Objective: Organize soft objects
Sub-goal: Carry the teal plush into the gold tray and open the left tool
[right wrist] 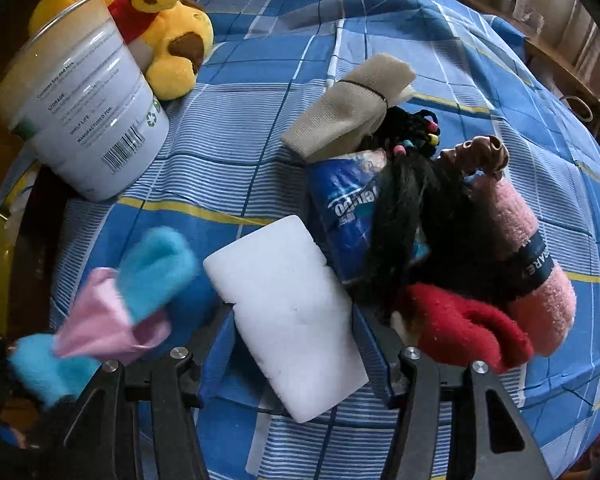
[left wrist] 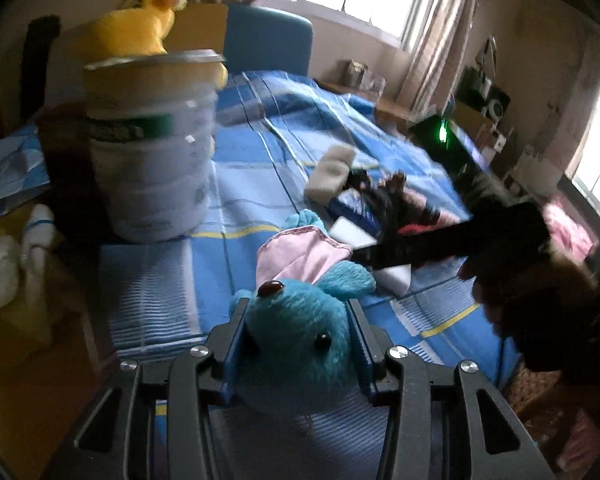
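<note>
Blue plush toy [left wrist: 296, 344] is clamped in my left tongs [left wrist: 298, 340] above the bed [left wrist: 260, 128]; right tongs [right wrist: 296, 320] stand apart around the white sponge [right wrist: 288, 332], pile [right wrist: 440, 240] still unsorted, tin [right wrist: 80, 120] waiting.

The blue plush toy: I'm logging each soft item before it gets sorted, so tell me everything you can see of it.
The blue plush toy is a fuzzy turquoise stuffed animal with a dark brown nose, a small black bead eye and a large ear lined in pink fabric. Its head sits clamped between the fingers of the left gripper, which press into both sides of it. In the right wrist view its blue limbs and pink cloth show, blurred, beside the white foam block, above the blue plaid bedcover.
</note>
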### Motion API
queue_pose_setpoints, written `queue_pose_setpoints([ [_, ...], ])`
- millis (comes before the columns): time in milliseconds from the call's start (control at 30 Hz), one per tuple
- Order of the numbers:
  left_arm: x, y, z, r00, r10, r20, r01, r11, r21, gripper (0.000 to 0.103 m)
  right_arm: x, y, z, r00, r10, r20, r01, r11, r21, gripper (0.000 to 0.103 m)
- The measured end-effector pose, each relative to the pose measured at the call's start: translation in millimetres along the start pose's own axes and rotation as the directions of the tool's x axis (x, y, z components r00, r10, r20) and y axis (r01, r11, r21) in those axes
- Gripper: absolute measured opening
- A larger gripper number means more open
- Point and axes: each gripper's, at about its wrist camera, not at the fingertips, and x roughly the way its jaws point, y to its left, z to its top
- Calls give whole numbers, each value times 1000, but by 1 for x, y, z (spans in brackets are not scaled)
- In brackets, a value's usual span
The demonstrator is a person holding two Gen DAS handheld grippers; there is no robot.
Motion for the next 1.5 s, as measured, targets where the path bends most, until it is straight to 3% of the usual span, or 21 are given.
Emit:
queue_pose_setpoints([
  [200,-45,38,9,997,36,74,-27,993,-117,46,3,-6,-2,1000,14,-6,-13,1000,13,62],
  [367,-86,90,11,982,140,126,-105,963,-249,46,9,3,-3,999,-30,-12,30,999,-35,63],
  [500,-110,137,5,961,246,127,-187,915,-357,46,14,4,-3,999,-40,-12,39,998,-46,65],
  [567,-118,166,0,944,311,109,-240,877,-416,46,13,5,-4,999,-46,-10,45,998,-53,65],
  [733,-123,222,-16,927,372,44,-293,793,-534,46,17,10,-4,998,-69,-1,69,994,-85,65],
  [1000,-95,267,-20,906,420,-60,-378,735,-563,50,19,13,-3,997,-74,-2,73,992,-98,65],
  [1100,-81,273,-20,900,425,-98,-405,732,-548,58,18,12,-3,997,-74,-2,74,992,-99,65],
  [1200,-74,277,-19,909,400,-116,-394,737,-549,61,18,12,-4,997,-77,-1,76,992,-102,65],
  [1400,-87,267,-17,894,434,-111,-422,734,-533,75,16,11,-4,997,-79,-2,78,991,-104,65],
  [1500,-97,258,-19,874,472,-116,-459,723,-517,78,16,11,-4,997,-79,-1,78,992,-104,65],
])
